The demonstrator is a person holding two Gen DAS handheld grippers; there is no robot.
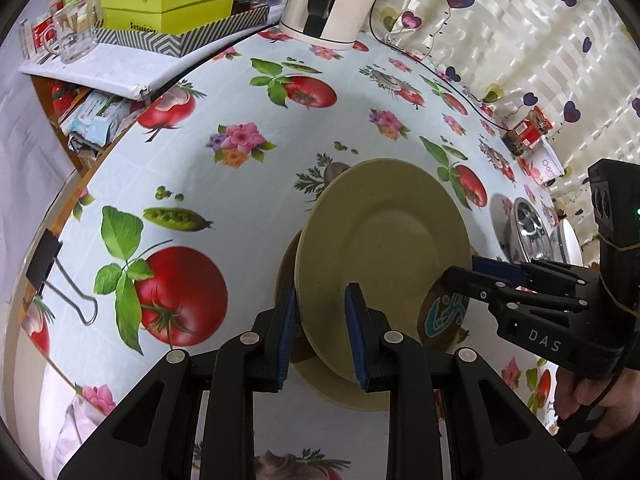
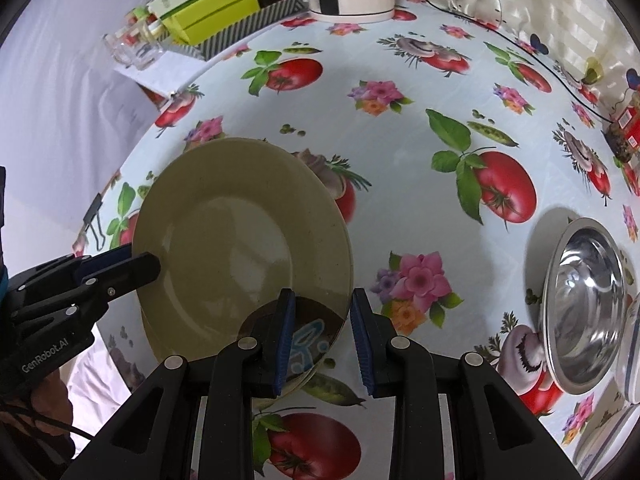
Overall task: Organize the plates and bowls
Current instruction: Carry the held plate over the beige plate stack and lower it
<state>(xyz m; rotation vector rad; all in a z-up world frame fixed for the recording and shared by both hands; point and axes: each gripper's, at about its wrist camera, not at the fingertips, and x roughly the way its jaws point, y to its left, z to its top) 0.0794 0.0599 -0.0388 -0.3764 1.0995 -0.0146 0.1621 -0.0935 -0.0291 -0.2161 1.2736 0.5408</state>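
left gripper [image 1: 322,332]: jaws straddle the rim of a round beige plate [image 1: 384,240], plate tilted above a second beige plate [image 1: 340,384] on the tomato-print tabletop [image 1: 240,92] | right gripper [image 2: 322,340]: jaws apart, holding nothing, over a dark patterned dish [image 2: 308,340] | shiny steel bowl [image 2: 584,280]: well right of right gripper

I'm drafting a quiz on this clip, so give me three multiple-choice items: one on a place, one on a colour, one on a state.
1. The steel bowl sits: A on the tablecloth; B in a sink; C on a shelf.
2. The plate is: A red; B tan; C blue.
3. The plate is: A lying flat; B tilted in the left hand-held gripper; C broken.

A, it rests on the printed cloth. B, its face is plain tan. B, it is raised at an angle between the fingers.
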